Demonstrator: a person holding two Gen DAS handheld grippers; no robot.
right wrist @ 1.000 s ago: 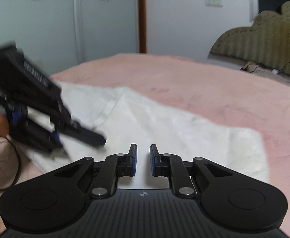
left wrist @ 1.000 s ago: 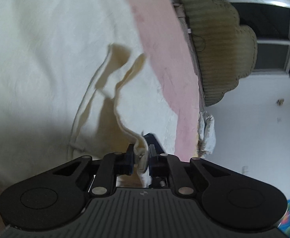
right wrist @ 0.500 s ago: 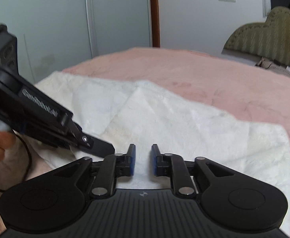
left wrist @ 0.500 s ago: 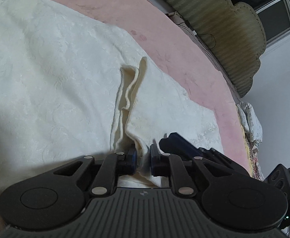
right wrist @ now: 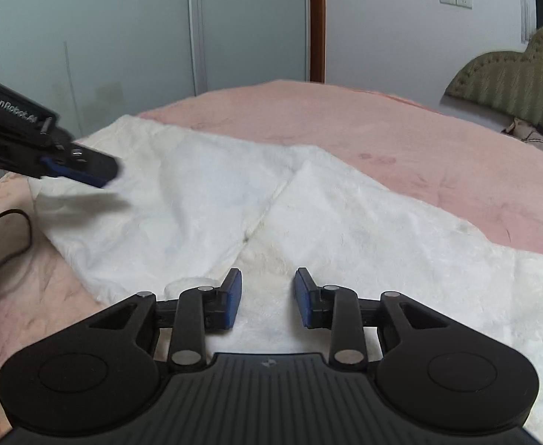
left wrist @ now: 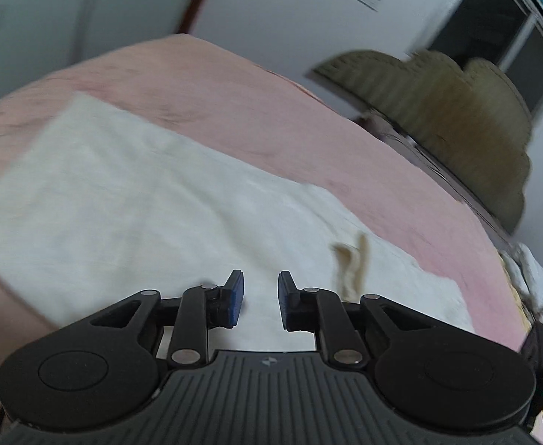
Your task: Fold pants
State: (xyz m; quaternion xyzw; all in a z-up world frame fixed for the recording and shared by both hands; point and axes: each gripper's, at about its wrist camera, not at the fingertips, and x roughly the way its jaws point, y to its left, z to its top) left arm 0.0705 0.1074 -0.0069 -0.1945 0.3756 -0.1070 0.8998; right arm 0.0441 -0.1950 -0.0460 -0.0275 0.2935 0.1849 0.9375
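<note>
The white pants (right wrist: 204, 200) lie spread flat on a pink bed, with a seam running down their middle. In the left wrist view the pants (left wrist: 123, 200) fill the lower half, with a small rumpled fold (left wrist: 351, 263) to the right of my fingers. My left gripper (left wrist: 260, 296) is open and empty, just above the cloth. It also shows in the right wrist view (right wrist: 86, 170) over the pants' far left edge. My right gripper (right wrist: 267, 296) is open and empty above the near edge of the pants.
The pink bedspread (right wrist: 401, 137) extends beyond the pants. An olive padded headboard (left wrist: 457, 111) stands at the right. A black cable (right wrist: 8, 244) lies on the bed at the left. Wardrobe doors (right wrist: 141, 37) and a white wall stand behind the bed.
My left gripper has let go of the cloth fold, opened and lifted back to the left. My right gripper has opened a little wider.
</note>
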